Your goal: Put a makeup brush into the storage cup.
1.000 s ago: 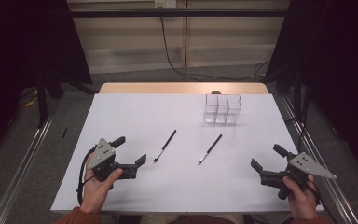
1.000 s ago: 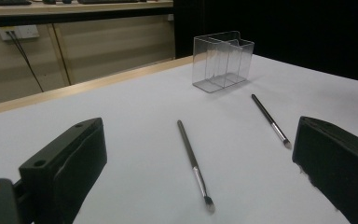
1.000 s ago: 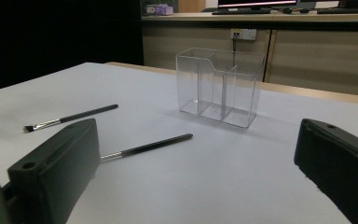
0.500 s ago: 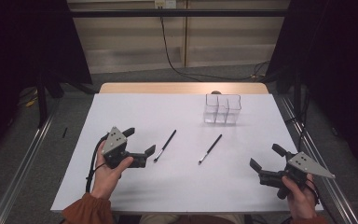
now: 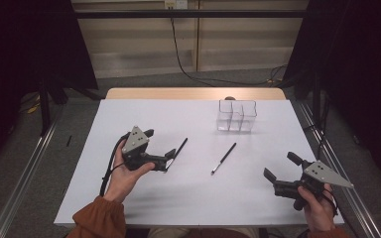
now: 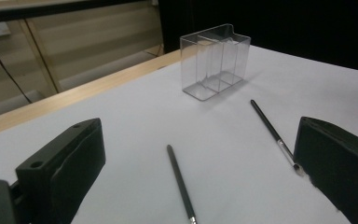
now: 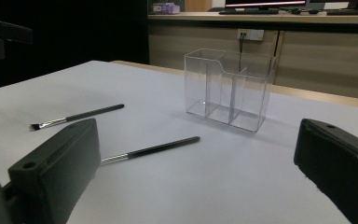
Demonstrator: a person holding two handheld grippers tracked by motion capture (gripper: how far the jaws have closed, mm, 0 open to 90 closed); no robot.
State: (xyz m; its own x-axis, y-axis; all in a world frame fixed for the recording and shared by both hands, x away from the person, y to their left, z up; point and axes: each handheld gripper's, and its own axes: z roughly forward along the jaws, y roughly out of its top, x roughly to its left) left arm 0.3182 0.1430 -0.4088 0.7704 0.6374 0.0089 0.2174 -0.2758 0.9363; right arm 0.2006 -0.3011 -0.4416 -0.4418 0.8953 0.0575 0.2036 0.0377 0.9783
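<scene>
Flanking the brush (image 5: 176,154): clear organizer (image 5: 236,115), second brush (image 5: 223,158)

Two brushes lie mid-table: left brush (image 5: 177,153) beside the left gripper (image 5: 160,148), right brush (image 5: 223,158) nearer the far organizer (image 5: 236,115).

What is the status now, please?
Left gripper open, at the left brush. Right gripper open, apart. Other brush flat on the table. Clear organizer empty; nothing blocking.

clear glossy plastic organizer (image 5: 236,116), matt white table (image 5: 188,198)
</scene>
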